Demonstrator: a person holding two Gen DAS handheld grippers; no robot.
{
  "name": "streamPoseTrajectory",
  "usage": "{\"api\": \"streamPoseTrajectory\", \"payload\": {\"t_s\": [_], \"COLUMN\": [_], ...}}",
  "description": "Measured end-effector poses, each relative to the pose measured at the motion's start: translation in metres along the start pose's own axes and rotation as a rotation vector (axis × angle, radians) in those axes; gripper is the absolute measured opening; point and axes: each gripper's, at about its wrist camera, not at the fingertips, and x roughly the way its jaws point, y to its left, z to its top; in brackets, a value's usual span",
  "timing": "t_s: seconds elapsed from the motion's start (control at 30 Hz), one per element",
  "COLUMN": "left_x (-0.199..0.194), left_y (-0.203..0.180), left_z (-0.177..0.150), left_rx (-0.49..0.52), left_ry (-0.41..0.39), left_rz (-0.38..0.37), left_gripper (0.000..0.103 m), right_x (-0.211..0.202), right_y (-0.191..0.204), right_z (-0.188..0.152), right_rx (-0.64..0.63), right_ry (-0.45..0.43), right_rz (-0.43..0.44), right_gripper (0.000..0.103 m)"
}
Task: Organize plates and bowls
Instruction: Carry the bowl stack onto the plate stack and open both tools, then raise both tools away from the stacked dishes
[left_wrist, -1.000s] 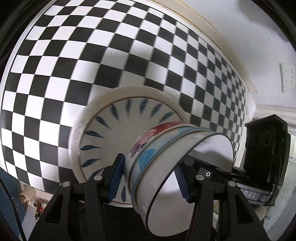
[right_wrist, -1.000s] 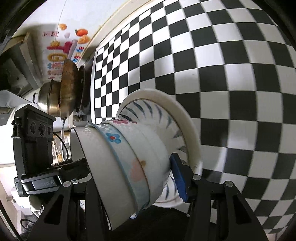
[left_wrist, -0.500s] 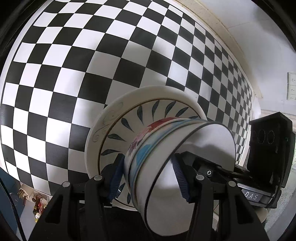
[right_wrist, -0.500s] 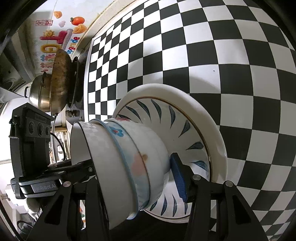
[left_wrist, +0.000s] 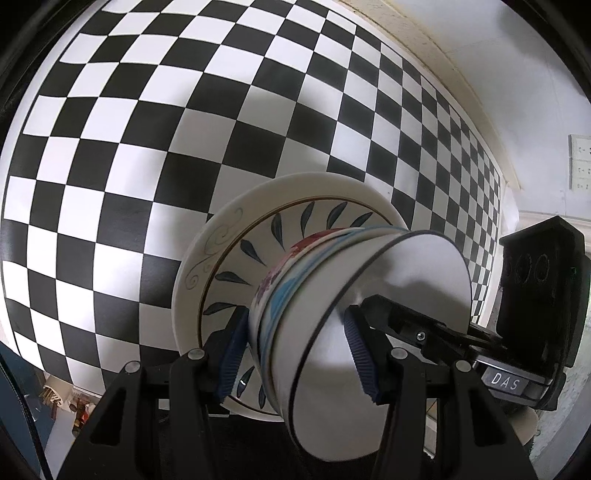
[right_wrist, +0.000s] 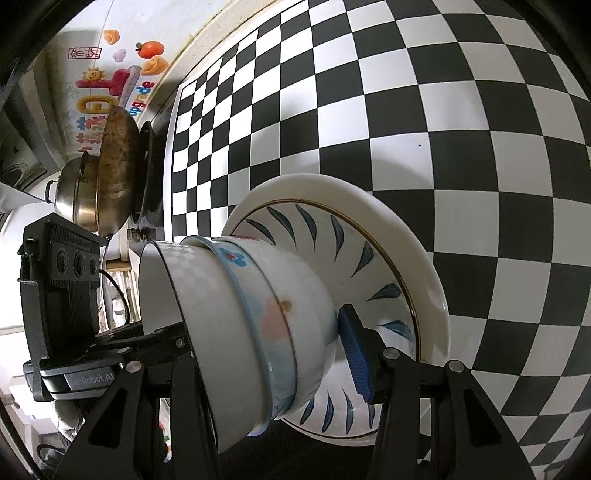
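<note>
A stack of nested bowls (left_wrist: 332, 295) sits in a white plate with blue leaf marks (left_wrist: 229, 258) on the checkered table. The outer bowl is floral, a blue-rimmed one sits in it, and a white dark-rimmed one is on top. My left gripper (left_wrist: 295, 354) straddles one side wall of the stack, one finger inside and one outside, with gaps at both pads. My right gripper (right_wrist: 273, 347) straddles the opposite wall of the bowls (right_wrist: 258, 314) above the plate (right_wrist: 388, 258). Its left finger is hidden behind the bowls. Each gripper shows in the other's view.
The black-and-white checkered tablecloth (left_wrist: 184, 110) runs to a cream edge by the white wall. A steel pot and a brown wok (right_wrist: 107, 170) stand at the far end of the table, by a wall with colourful stickers.
The bowl stack has come down onto the plate and both grippers followed it closer to the table. The plate now looks nearer and more centred under the bowls.
</note>
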Motion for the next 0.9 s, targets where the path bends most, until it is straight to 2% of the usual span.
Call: {"api": "streamPoseTrajectory", "payload": {"t_s": [0.2,0.43,0.53,0.57,0.67,0.77,0.83,0.9], "left_x": [-0.022,-0.059,-0.075,-0.078,-0.09,-0.1,-0.104,-0.109], "left_y": [-0.005,-0.009,-0.011,-0.012,-0.014,-0.019,-0.022,-0.025], "left_z": [-0.009,-0.031,-0.041,-0.043,-0.055,-0.068,-0.077,-0.085], "left_rx": [0.052,0.143,0.184,0.194,0.228,0.258,0.275,0.283], "left_ry": [-0.073,-0.198,-0.264,-0.275,-0.321,-0.364,-0.379,-0.395], "left_rz": [0.067,0.188,0.227,0.233,0.249,0.269,0.273,0.267], "left_gripper": [0.049,0.052,0.052,0.057,0.072,0.076,0.087,0.09], "right_x": [-0.014,-0.052,-0.066,-0.072,-0.084,-0.097,-0.104,-0.11], "right_y": [0.012,0.048,0.067,0.074,0.09,0.102,0.106,0.111], "right_z": [-0.007,-0.034,-0.052,-0.059,-0.08,-0.1,-0.11,-0.121], "right_rx": [-0.022,-0.115,-0.152,-0.158,-0.165,-0.152,-0.143,-0.14], "right_ry": [-0.053,-0.181,-0.236,-0.258,-0.317,-0.384,-0.41,-0.44], "right_rz": [-0.063,-0.241,-0.319,-0.341,-0.409,-0.449,-0.453,-0.464], "right_gripper": [0.052,0.052,0.073,0.082,0.085,0.087,0.088,0.088]}}
